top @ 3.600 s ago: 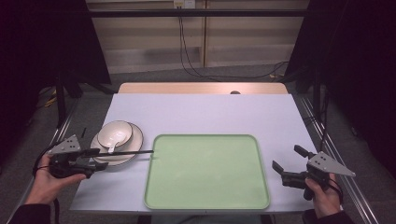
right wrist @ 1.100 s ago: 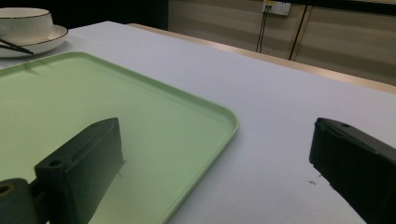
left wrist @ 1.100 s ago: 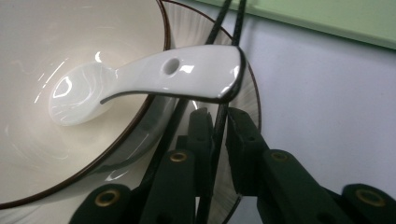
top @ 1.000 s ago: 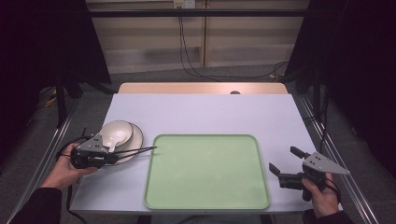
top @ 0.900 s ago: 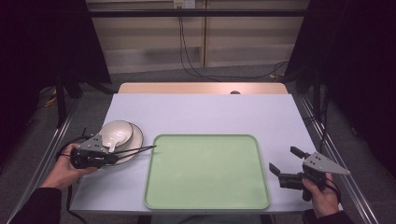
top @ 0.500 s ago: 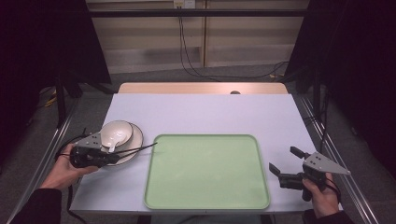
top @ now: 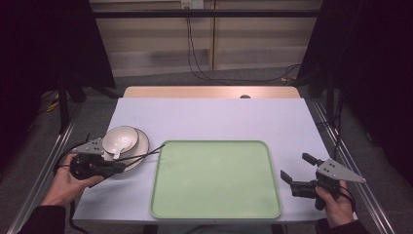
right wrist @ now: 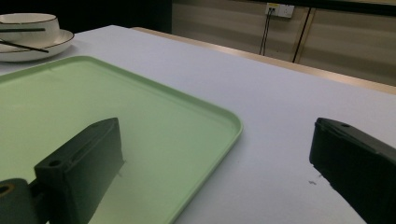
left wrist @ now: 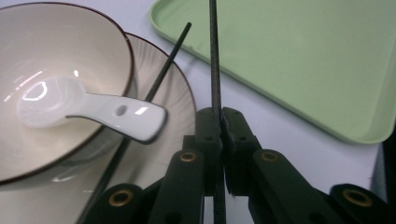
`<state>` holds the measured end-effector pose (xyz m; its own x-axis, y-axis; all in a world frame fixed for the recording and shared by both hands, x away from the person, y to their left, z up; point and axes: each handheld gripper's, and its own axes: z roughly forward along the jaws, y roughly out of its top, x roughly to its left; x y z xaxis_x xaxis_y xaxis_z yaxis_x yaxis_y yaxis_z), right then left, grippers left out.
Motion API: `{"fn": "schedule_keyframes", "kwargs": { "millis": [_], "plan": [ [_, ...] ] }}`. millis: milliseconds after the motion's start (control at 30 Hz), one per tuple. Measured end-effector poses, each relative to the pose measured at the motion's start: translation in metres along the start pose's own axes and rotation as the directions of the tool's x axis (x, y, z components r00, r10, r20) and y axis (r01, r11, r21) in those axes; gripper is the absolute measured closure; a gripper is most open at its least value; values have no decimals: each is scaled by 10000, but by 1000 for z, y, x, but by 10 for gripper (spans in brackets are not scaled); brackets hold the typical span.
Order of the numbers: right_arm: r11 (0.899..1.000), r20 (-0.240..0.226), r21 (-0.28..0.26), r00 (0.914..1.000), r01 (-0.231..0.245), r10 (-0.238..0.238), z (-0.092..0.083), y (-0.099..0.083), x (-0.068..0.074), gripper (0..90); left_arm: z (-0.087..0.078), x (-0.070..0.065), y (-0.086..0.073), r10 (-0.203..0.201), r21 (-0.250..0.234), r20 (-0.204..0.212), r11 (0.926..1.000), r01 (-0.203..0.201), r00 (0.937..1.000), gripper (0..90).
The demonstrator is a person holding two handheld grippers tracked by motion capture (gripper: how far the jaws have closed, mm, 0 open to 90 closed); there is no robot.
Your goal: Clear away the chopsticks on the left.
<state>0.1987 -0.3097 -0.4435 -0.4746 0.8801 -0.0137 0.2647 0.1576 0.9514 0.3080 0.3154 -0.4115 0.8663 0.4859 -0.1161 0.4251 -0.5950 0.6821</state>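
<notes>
In the high view, we see the left claw [top: 113, 167] at the near rim of the plate [top: 141, 146], clamped on one black chopstick [top: 139, 155] whose tip points toward the green tray [top: 216, 178]. Compared with a second ago, the hand has lifted a little and the claw has finished closing; the stick now slants up off the plate rather than lying across it. We judge the pick-up done and the carry toward the tray the next step. The right claw [top: 298, 170] waits on the worktop [top: 219, 117] at the tray's right edge, jaws apart and empty, unmoved.

In the left gripper view, we see the jaws pressed together on the chopstick [left wrist: 214, 60], which runs straight up toward the tray [left wrist: 299, 56]. A second chopstick [left wrist: 161, 79] lies on the plate [left wrist: 175, 116] beside the bowl [left wrist: 65, 56], and a white spoon [left wrist: 98, 108] rests in that bowl.

In the right gripper view, we see its jaws wide apart with nothing between them, over the tray's [right wrist: 140, 116] near corner; the bowl [right wrist: 29, 22] sits beyond the tray's far side.
</notes>
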Motion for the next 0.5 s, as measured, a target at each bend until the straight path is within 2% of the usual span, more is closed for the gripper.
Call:
{"fn": "schedule_keyframes", "kwargs": {
  "millis": [67,100,133,267,367,433,500],
  "plan": [
    [10000,-31,31,10000,14,-14,0,0,0,21,-1,-3,0,-125,5,45,9999,125,9999,861],
    [10000,-38,20,10000,13,-13,0,0,0,21,-4,-9,1,-378,-280,-194,9989,372,9991,860],
    [10000,-25,20,10000,3,-3,0,0,0,21,-6,-12,2,-578,-422,-255,9975,567,9980,860],
    [10000,-9,-54,10000,41,-41,-1,1,0,21,-7,-22,3,-1072,-578,-393,9928,1049,9935,860],
    [10000,17,-74,10000,41,-41,-1,1,0,21,-5,-31,2,-1315,-911,-450,9877,1270,9903,860],
    [10000,1,-73,10000,13,-13,-1,1,1,21,-4,-41,1,-1565,-1084,-377,9825,1517,9870,860],
    [10000,-35,-61,10000,28,-28,-1,1,1,21,-3,-48,0,-1821,-1222,-508,9770,1749,9820,860]
  ]
}}
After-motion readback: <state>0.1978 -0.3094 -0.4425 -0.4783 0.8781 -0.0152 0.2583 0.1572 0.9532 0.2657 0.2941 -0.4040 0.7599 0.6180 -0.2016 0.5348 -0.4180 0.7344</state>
